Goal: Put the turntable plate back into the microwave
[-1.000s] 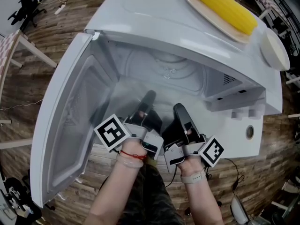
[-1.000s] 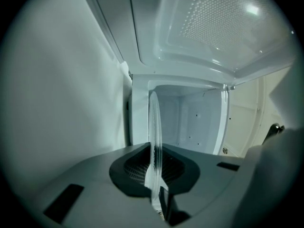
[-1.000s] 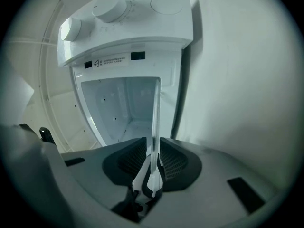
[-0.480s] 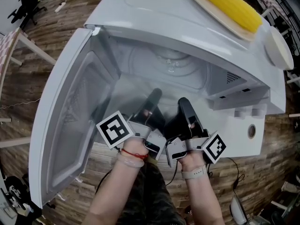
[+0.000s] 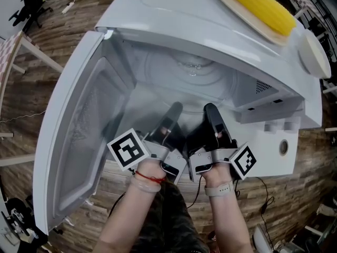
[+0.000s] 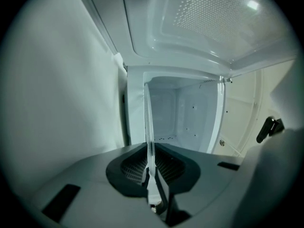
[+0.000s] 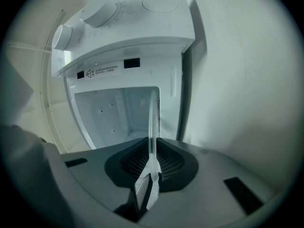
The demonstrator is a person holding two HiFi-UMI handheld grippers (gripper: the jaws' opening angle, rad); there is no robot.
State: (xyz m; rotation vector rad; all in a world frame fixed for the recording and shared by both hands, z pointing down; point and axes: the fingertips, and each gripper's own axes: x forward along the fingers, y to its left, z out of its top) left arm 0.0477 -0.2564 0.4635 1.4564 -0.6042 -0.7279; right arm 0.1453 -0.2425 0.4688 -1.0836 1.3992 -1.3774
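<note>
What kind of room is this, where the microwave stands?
Probably an office or lab room rather than a kitchen: near the microwave are a black office chair and a power strip lying on the wood-plank floor.

microwave point(image 5: 174, 17): white | corn point(image 5: 258, 7): yellow | turntable plate point(image 5: 185, 74): clear | floor point(image 5: 71, 33): brown

Rig looks pretty simple tbh. The left tool point(image 5: 171, 117) and right tool point(image 5: 211, 117) have black jaws on pale grey bodies. Each has a white marker cube with a black square pattern, left cube point(image 5: 127, 149) and right cube point(image 5: 244, 161). There's a red string bracelet point(image 5: 148, 177) on the left wrist and a pale strap point(image 5: 217, 188) on the right. Dark mottled trousers point(image 5: 168, 220).
</note>
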